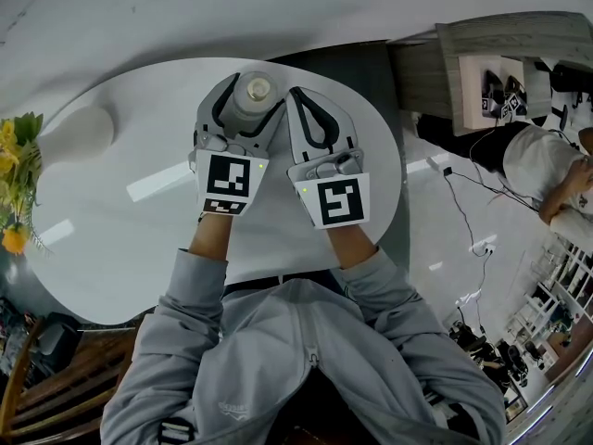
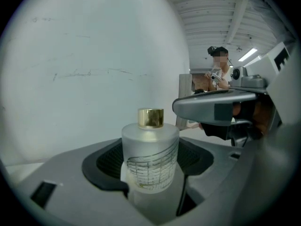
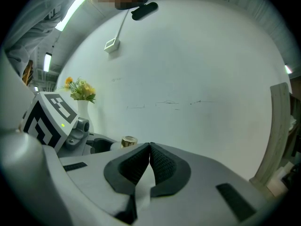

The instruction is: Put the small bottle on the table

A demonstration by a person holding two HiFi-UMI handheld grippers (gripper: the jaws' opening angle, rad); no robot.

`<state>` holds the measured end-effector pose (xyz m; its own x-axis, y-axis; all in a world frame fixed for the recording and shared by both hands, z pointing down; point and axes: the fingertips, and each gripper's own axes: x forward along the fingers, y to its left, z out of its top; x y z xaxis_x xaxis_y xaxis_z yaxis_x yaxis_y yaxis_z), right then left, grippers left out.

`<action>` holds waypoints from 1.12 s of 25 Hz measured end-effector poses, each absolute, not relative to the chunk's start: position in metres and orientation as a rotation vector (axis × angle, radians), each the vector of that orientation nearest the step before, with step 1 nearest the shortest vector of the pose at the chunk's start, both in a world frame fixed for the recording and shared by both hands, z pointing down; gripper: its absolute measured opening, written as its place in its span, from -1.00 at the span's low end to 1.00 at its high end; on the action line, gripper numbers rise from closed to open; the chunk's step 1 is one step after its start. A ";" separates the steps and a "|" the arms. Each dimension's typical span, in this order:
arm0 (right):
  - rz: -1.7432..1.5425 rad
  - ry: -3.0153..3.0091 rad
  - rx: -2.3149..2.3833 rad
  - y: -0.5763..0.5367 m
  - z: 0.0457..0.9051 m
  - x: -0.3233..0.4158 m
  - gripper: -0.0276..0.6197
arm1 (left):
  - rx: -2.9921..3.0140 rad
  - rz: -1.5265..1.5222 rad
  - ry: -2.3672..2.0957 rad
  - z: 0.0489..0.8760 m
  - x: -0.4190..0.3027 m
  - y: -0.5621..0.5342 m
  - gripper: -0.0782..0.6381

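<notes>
A: Surface & room, quick?

B: White glossy table [image 1: 139, 239] w/ a curvy edge fills the middle of the head view. White vase [image 1: 82, 130] on it at 10 o'clock, holding yellow flowers [image 1: 18, 170] out at 9. Pale wall [image 1: 185, 7] past the far edge at 12. Wooden chair [image 1: 65, 378] at 7, wood cabinet [image 1: 463, 58] at 2. A second person [image 1: 542, 160] in a white top is at 3, w/ cables [image 1: 460, 197] on the shiny floor near them.

A: Hands?

B: Both out front in grey sleeves [image 1: 199, 276], side by side over the table, marker cubes facing up. L gripper [image 1: 248, 98] aims approx 1 o'clock and R gripper [image 3: 149, 146] approx 11, so the tips converge.

A: Bottle?

B: The small bottle [image 2: 150, 157] is frosted w/ a gold cap [image 2: 150, 117]. It's upright btwn the L jaws, at 12 from the wearer, toward the table's far side. The jaws are spread wide but closed on its sides, pads against the glass. Can't tell if its base is down on the table.

A: R side?

B: Jaws together, pads meeting, nothing btwn them. The tip is just beside the bottle, at its 3 o'clock. Touching or not, can't tell.
</notes>
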<state>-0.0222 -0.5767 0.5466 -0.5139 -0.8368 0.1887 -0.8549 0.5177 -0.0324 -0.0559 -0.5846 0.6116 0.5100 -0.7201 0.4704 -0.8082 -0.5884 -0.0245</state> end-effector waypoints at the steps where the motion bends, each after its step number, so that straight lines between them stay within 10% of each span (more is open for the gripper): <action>1: 0.180 -2.604 1.461 -0.576 0.546 -0.022 -0.83 | 2.552 0.667 -1.308 0.612 -0.056 -0.584 0.15; 28: 0.098 -2.602 1.461 -0.534 0.497 -0.016 -0.83 | 2.393 0.587 -1.451 0.586 -0.101 -0.543 0.25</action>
<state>-0.0165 -0.5344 0.4968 -0.5116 -0.8428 0.1673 -0.8530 0.5216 0.0193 -0.1008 -0.5430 0.5859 0.4127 -0.7751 0.4784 -0.8897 -0.4556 0.0293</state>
